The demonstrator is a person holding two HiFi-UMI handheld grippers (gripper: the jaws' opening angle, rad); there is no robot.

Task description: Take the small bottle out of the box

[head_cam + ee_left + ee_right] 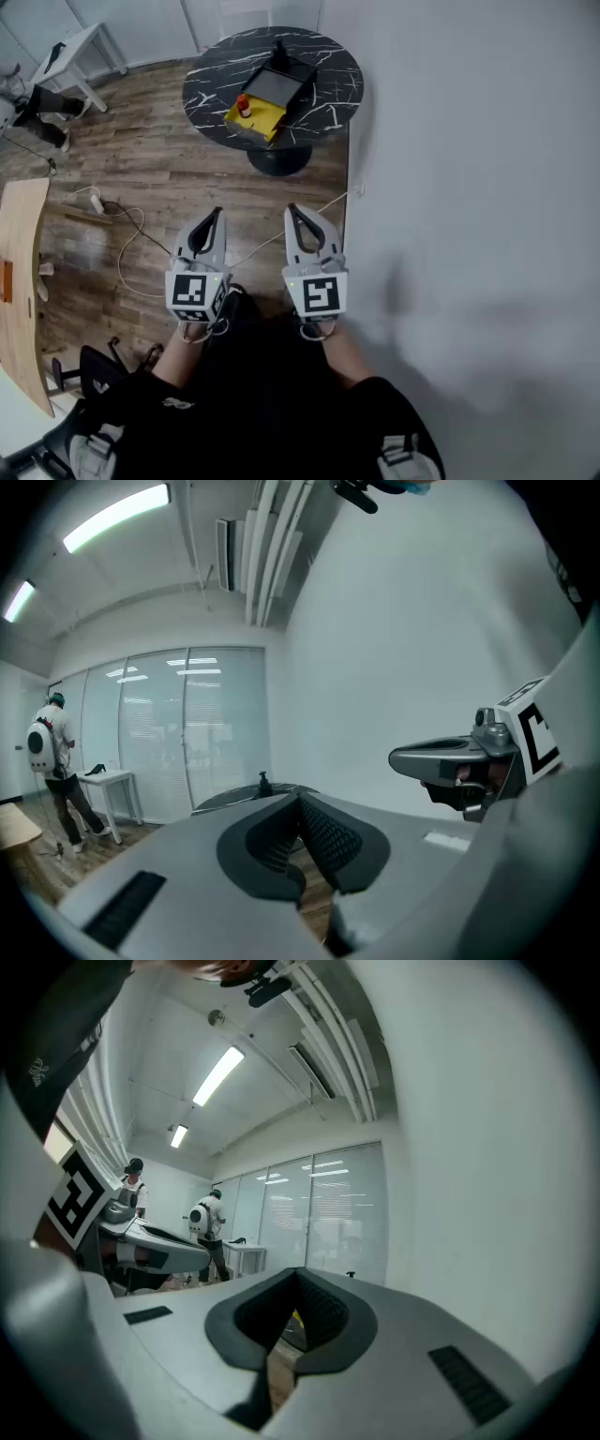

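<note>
Two tools, both closed and empty: I hold the left hand-held gripper point(217, 217) and right hand-held gripper point(292, 212) well short of the marble surface point(330, 58), where the small bottle point(244, 104) stands inside the yellow box point(264, 120).

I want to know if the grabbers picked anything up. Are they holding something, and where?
Nothing is held. The left gripper and right gripper are both shut and empty; the small bottle stands far off at the yellow box.
</note>
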